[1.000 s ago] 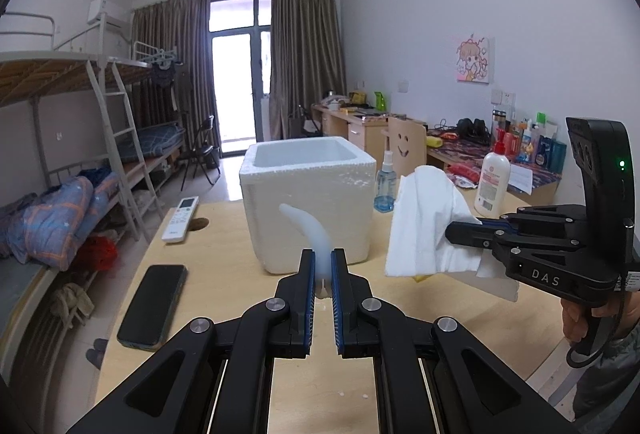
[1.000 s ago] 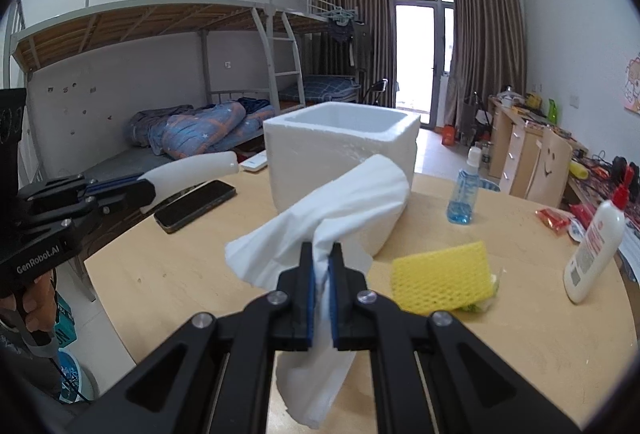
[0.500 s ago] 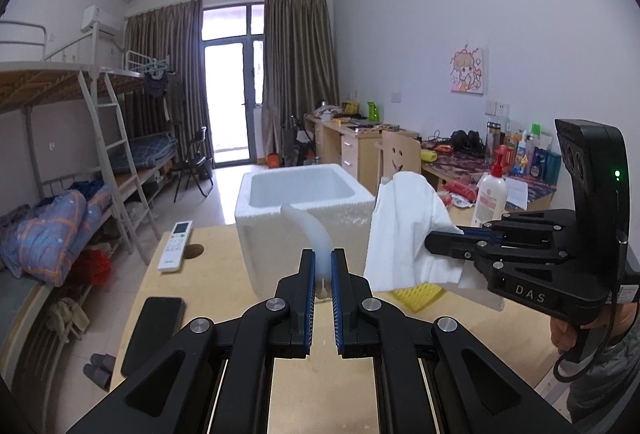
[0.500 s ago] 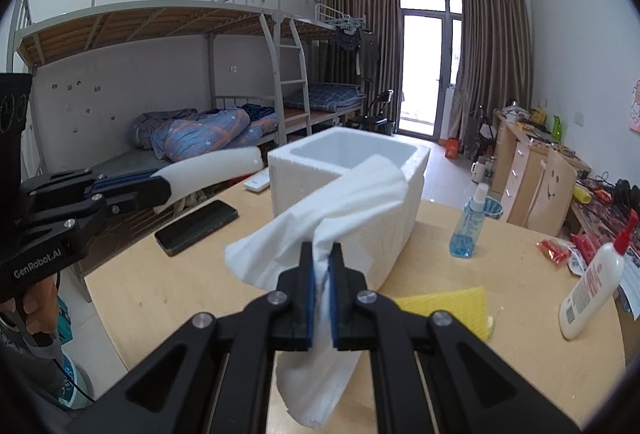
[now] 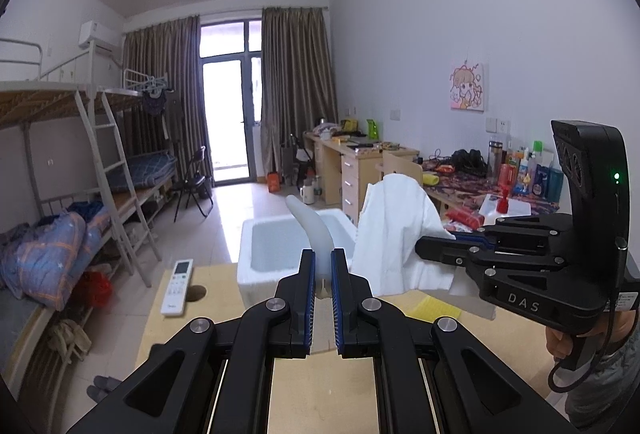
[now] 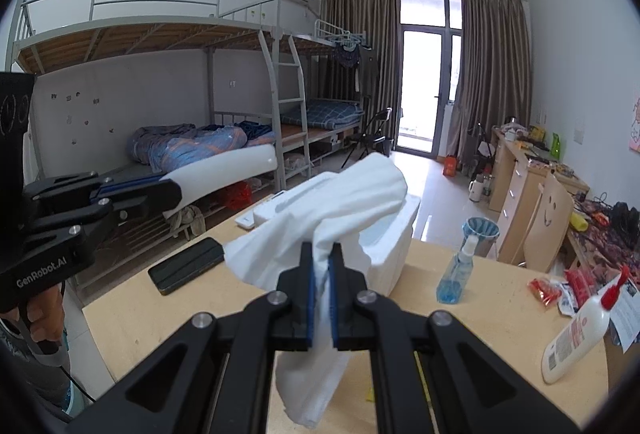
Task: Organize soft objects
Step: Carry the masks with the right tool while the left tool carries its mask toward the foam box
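The left gripper point(image 5: 322, 261) is clamping a white curved soft piece point(image 5: 311, 224), which is jutting up past its jaws, above the foam box point(image 5: 256, 276). The right gripper point(image 6: 322, 265) is pinching a white cloth point(image 6: 320, 210) (folds draping both sides of the jaws), hanging over the wooden surface point(image 6: 480, 330) beside the box.

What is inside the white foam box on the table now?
The visible part of the foam box looks bare. The white cloth and curved white piece cover the rest.
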`<state>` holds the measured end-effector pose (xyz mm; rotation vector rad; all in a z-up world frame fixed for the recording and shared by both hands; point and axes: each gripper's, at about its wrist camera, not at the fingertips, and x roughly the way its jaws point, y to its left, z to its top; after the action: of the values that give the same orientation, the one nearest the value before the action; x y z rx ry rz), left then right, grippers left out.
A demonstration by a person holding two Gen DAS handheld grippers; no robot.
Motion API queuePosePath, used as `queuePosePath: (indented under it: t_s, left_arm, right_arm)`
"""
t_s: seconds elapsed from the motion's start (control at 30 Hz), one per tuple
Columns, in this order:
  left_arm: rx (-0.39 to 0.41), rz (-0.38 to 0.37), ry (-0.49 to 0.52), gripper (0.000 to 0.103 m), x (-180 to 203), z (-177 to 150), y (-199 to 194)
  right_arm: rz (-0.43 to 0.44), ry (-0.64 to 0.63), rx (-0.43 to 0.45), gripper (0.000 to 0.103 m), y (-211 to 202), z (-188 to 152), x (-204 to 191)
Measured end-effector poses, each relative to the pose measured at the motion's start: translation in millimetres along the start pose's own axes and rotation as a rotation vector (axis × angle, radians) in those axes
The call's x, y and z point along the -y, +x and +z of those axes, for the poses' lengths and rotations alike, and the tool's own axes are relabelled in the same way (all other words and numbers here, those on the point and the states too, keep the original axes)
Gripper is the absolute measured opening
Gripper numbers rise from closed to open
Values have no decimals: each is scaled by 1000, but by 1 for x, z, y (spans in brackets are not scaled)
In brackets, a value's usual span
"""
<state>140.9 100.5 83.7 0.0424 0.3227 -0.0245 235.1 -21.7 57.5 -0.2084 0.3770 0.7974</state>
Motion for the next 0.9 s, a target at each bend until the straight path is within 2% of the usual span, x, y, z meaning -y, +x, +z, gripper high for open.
queuePosePath:
  t_s: [0.33, 0.9]
  left_arm:
    - [-14, 8, -5, 8, -8, 6, 17]
    - [-67, -4, -21, 8, -24, 18, 75]
  right_arm:
    - [0, -8, -3, 8, 9, 10, 7]
    - [3, -5, -46, 8, 52, 27, 22]
